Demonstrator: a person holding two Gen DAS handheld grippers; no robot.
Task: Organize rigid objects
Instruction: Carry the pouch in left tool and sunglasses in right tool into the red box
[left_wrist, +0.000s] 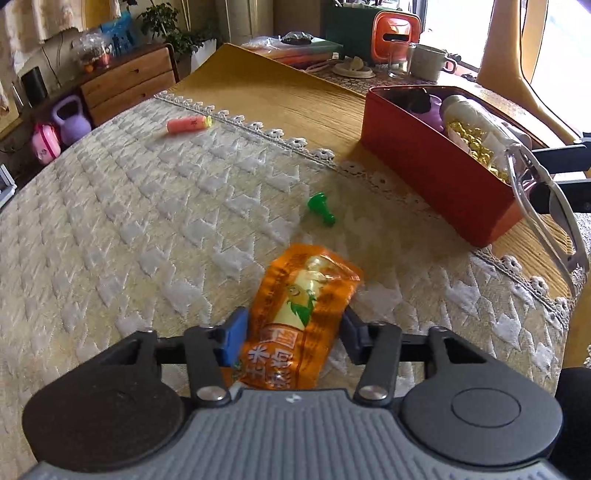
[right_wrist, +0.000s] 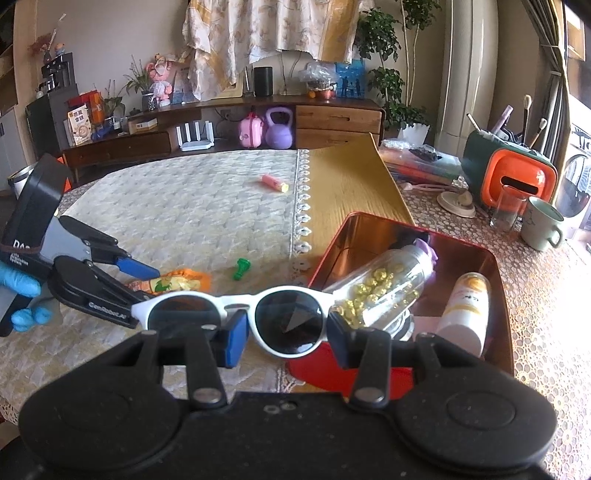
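Left wrist view: the left gripper (left_wrist: 293, 332) straddles an orange snack pouch (left_wrist: 301, 319) lying on the quilted bench cover (left_wrist: 129, 221); its fingers flank it, not clearly pinching. It should close squarely across the pouch's middle. The right gripper (right_wrist: 282, 338) clamps white sunglasses (right_wrist: 236, 314) beside the red tin (right_wrist: 495, 266).

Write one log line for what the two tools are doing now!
left tool: around orange snack packet | right tool: holding white sunglasses | red tin: nearby
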